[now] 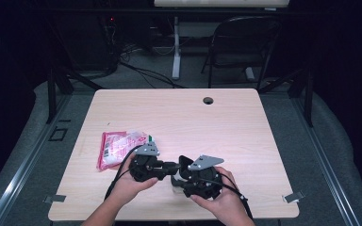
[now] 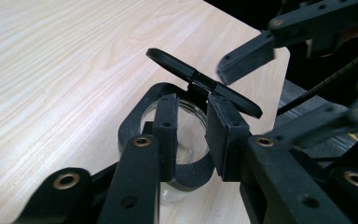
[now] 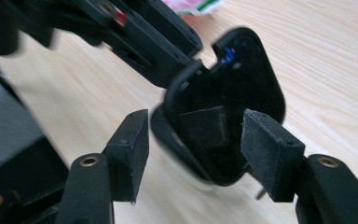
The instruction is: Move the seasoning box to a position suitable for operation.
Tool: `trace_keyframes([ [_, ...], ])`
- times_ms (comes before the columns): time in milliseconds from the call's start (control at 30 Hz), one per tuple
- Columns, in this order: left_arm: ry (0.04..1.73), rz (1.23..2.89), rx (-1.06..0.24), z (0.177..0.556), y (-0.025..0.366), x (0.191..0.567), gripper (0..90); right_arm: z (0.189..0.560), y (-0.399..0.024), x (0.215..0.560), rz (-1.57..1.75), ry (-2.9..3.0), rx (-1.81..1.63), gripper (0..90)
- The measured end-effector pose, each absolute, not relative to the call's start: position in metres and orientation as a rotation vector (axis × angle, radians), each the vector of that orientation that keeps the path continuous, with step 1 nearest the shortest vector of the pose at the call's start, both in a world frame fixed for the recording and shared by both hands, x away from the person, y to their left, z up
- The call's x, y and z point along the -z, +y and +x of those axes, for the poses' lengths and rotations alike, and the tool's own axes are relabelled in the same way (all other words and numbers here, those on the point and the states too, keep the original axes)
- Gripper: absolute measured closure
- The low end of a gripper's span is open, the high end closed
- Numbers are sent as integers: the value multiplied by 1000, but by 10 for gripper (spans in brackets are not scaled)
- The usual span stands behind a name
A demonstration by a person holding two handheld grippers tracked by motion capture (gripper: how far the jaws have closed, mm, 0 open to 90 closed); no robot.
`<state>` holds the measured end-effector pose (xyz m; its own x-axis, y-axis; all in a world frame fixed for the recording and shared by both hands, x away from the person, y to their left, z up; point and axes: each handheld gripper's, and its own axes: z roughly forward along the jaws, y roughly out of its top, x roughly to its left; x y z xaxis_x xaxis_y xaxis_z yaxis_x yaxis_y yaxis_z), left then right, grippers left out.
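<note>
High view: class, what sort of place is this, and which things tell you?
Probably a lab or recording workspace: a bare wooden table ringed by dark curtains, loose cables on the grey floor, and a folding chair behind.

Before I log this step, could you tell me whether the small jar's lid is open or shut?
Open: the black hinged lid stands raised off the clear jar.

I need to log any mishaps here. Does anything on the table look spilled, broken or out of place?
Nothing looks spilled or broken. The small clear jar stands upright on the table with its hinged black lid flipped open between the two grippers. The pink packet lies flat farther left, apart from them.
</note>
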<state>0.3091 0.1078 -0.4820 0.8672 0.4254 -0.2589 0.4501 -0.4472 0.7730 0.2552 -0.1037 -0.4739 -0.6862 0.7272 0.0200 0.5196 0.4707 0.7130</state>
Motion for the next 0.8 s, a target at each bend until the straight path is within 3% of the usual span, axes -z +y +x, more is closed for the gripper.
trace_keyframes([
  [233, 665, 2139, -81, 311, 106, 494, 624, 259, -107, 476, 1099, 2428, -1059, 493],
  [433, 731, 2156, -103, 318, 104, 509, 583, 258, -110, 473, 1105, 2419, -1070, 496],
  [800, 725, 2169, -90, 320, 99, 518, 613, 256, -118, 471, 1136, 2394, -1122, 556],
])
